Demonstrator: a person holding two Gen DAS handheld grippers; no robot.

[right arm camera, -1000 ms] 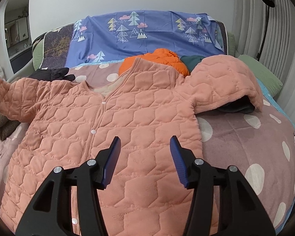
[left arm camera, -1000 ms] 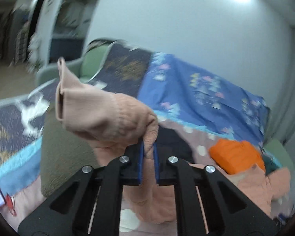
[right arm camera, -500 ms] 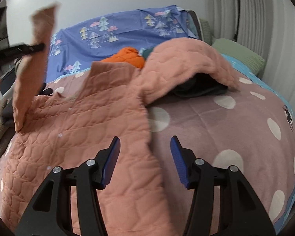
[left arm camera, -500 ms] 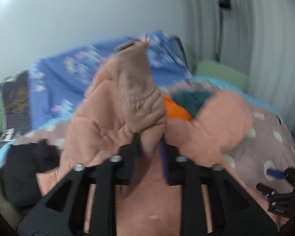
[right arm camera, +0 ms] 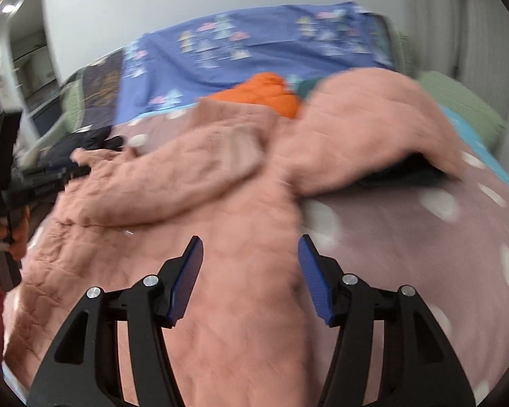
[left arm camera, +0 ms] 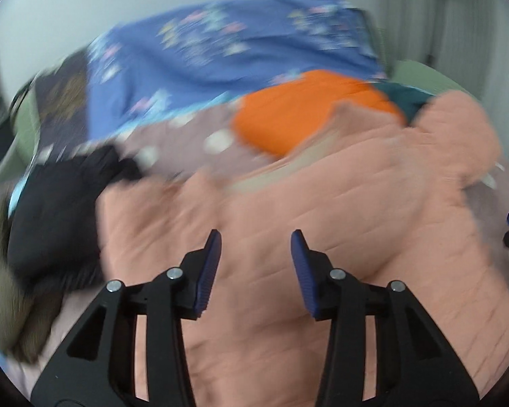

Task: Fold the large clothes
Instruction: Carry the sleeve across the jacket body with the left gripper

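Note:
A large salmon-pink quilted jacket (left arm camera: 322, 224) lies spread on the bed; it also shows in the right wrist view (right arm camera: 241, 271). Its left sleeve (right arm camera: 173, 176) lies folded across the chest. Its right sleeve (right arm camera: 366, 125) drapes over a dark garment (right arm camera: 403, 169). My left gripper (left arm camera: 253, 264) is open and empty above the jacket's body. My right gripper (right arm camera: 249, 271) is open and empty above the jacket's right edge. The left gripper also shows at the left edge of the right wrist view (right arm camera: 44, 178).
The bed has a mauve polka-dot cover (right arm camera: 424, 237) and a blue patterned sheet (left arm camera: 227, 47) at the head. An orange garment (left arm camera: 302, 115), a teal one (left arm camera: 403, 96) and a black garment (left arm camera: 61, 210) lie beside the jacket. A green pillow (right arm camera: 458, 98) is at right.
My left gripper carried the left sleeve across the jacket, let it go and opened. The sleeve now lies on the chest. My right gripper stayed open and shifted slightly.

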